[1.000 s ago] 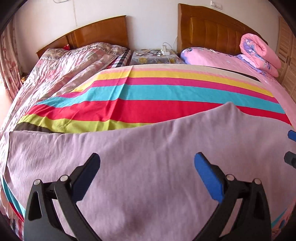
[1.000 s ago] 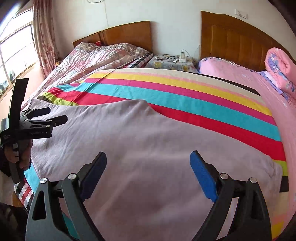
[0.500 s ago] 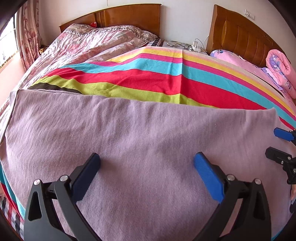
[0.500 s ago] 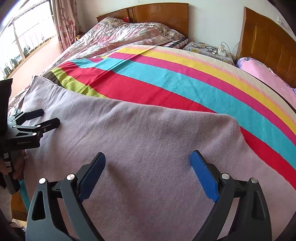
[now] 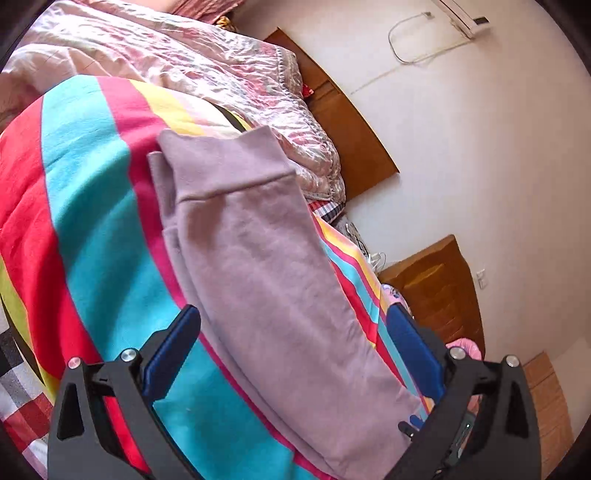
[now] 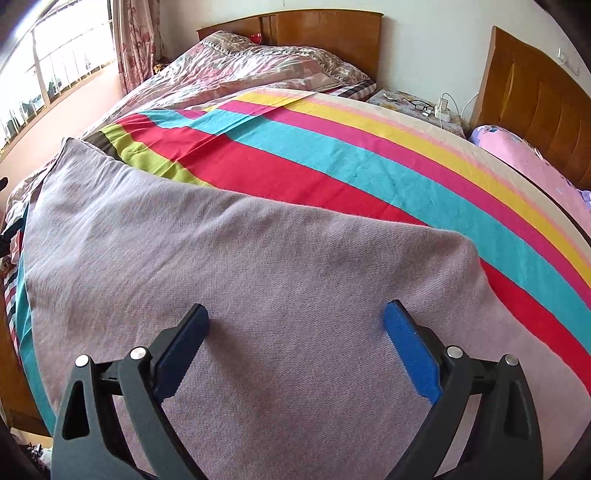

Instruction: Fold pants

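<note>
Lilac sweatpants [image 5: 273, 280] lie flat on a bed with a striped cover [image 5: 92, 206]. In the tilted left wrist view they run lengthwise away from me, with a ribbed band [image 5: 229, 162] at the far end. My left gripper [image 5: 293, 332] is open and empty above them. In the right wrist view the pants [image 6: 229, 280] spread wide across the near part of the bed. My right gripper [image 6: 295, 321] is open and empty just above the cloth. The tip of the right gripper [image 5: 412, 424] peeks in at the lower right of the left wrist view.
A pink floral quilt [image 6: 251, 70] lies at the back left by a wooden headboard [image 6: 325, 33]. A bedside table with cables [image 6: 417, 107] stands between the beds. A second headboard [image 6: 532, 96] and pink bedding [image 6: 517, 155] are at the right. A window [image 6: 48, 74] is at left.
The left wrist view has swung and rolled sharply, so it looks along the pants toward the ribbed band. The right gripper has moved closer to the cloth. The left gripper has left the right view.
</note>
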Tool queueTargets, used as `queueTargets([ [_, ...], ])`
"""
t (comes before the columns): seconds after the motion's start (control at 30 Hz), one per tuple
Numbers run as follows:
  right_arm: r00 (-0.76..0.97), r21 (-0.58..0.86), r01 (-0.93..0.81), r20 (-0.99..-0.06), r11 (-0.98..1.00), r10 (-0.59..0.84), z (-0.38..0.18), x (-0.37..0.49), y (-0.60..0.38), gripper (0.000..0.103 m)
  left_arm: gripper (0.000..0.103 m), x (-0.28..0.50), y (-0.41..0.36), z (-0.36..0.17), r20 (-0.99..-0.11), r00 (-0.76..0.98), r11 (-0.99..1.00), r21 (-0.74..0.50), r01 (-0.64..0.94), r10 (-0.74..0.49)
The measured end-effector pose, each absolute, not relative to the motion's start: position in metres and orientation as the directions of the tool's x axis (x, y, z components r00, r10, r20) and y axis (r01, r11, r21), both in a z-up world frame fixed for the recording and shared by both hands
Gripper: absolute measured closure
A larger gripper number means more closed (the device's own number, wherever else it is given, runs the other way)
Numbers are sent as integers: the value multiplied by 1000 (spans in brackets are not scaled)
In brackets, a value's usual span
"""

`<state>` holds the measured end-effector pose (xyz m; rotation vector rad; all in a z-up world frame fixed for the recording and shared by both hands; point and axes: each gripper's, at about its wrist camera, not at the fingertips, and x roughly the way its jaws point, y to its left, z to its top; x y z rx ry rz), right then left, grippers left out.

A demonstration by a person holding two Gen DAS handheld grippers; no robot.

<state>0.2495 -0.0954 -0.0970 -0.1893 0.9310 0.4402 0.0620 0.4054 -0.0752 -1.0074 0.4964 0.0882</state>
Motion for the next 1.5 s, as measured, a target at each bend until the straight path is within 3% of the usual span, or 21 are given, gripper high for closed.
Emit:
queueTargets([
  [0.13, 517, 30, -444, -808, 896, 283, -97, 249, -95, 10, 15, 68, 447, -92, -451, 879, 455, -822, -341, -154],
  [0.33, 517, 29, -443, -808, 896, 282, -97, 249, -95, 10, 41, 90, 454, -93, -437, 879, 456, -833, -314, -192],
  [0.4, 517, 29, -443, -808, 896, 282, -97, 249, -95, 10, 62, 95, 459, -93, -418, 886, 456, -840, -293, -200],
  [0.43, 517, 28, -443, -808, 896, 281, -97, 249, -95, 10, 66, 99, 462, -93, -420, 885, 459, -839, -293, -202],
  [0.67, 517, 30, -443, -808, 896, 283, -97, 249, -94, 10, 70, 116, 472, -105, -386, 896, 469, -847, -250, -220],
  [0.7, 517, 30, -443, -808, 896, 283, -97, 249, -94, 10, 85, 118, 472, -104, -392, 892, 474, -844, -251, -225],
  [0.77, 517, 32, -444, -807, 896, 285, -97, 249, -95, 10, 89, 117, 476, -102, -375, 901, 473, -848, -238, -218],
  [1.03, 512, 60, -445, -801, 893, 310, -96, 251, -98, 10, 89, 119, 469, -85, -468, 872, 584, -751, -308, -142],
  [1.13, 516, 97, -432, -789, 897, 334, -92, 251, -105, 10, 89, 119, 437, -38, -497, 867, 717, -620, -320, -43],
  [1.2, 551, 142, -388, -756, 911, 353, -82, 248, -119, 10, 89, 119, 397, 6, -460, 888, 807, -529, -264, -12],
  [1.33, 652, 234, -308, -654, 922, 384, -47, 233, -158, 10, 87, 128, 257, 78, -404, 913, 980, -195, -37, -46],
  [1.4, 702, 252, -276, -606, 928, 373, -29, 223, -180, 10, 85, 131, 171, 80, -414, 904, 993, -7, 119, -111],
  [1.5, 761, 265, -213, -559, 940, 330, -8, 209, -217, 10, 83, 127, 60, 33, -509, 837, 919, 200, 341, -200],
])
